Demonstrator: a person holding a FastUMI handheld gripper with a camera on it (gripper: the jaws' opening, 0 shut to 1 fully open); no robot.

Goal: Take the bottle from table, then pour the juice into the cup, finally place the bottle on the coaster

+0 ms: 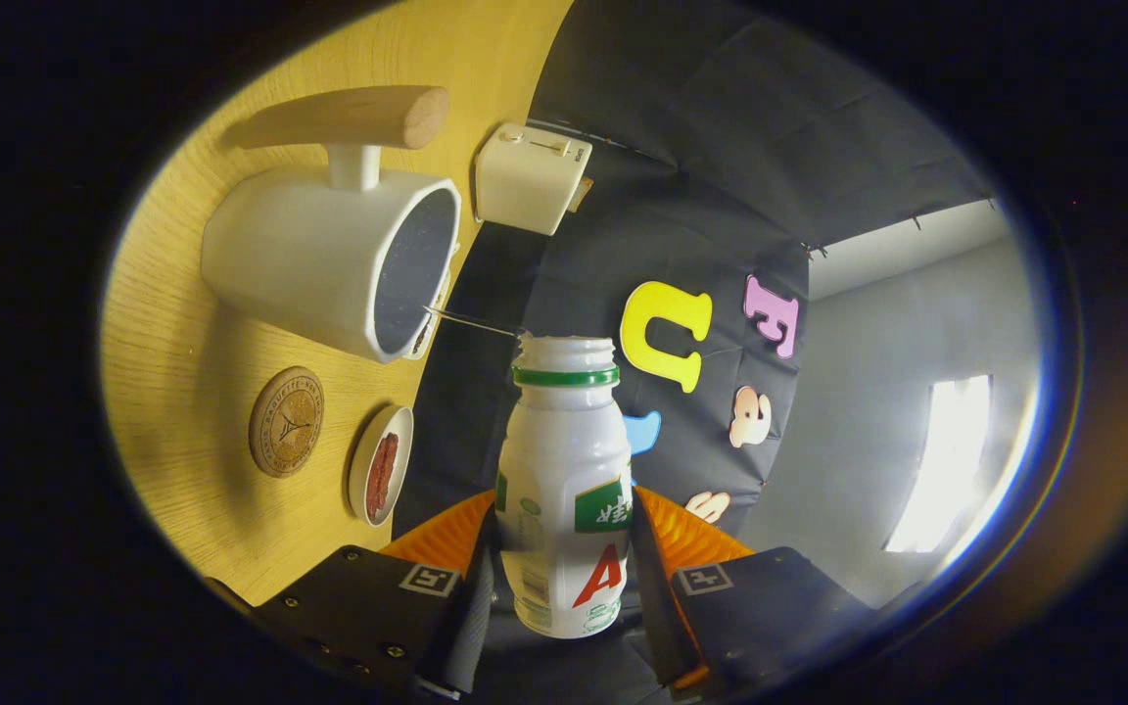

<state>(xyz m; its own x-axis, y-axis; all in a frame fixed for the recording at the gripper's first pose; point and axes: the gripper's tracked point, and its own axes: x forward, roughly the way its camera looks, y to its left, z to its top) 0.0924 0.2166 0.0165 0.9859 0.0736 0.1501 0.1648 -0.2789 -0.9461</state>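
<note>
Surface: pale wood grain (192,323), rolled steeply in my view, so everything standing on it looks tipped on its side.
Coaster: round cork coaster (286,421) lying flat and bare; its stamped mark is too small for me to read.
Cup: white cup (329,259) with a wooden handle, past the coaster; its dark mouth faces the bottle and I cannot make out what is inside.
Dish: small white dish (382,465) just beside the coaster, holding something reddish-brown that I cannot identify.
Second dish: a rim peeks out behind the cup, mostly hidden.
Stream: thin pale line of juice (471,321) running from the bottle's mouth to the cup's rim.
Box: cream-coloured box (532,176) beyond the cup, near the surface's far edge; what it is I cannot tell.
Bottle: white bottle (564,494) with a green neck ring, cap off, mouth just beside the cup's rim; its base is cut off low between the fingers.
Tool: tool (564,573) clamped on the bottle, a finger pressing each side.
Background: black cloth wall, then a grey wall with a bright, washed-out patch.
</note>
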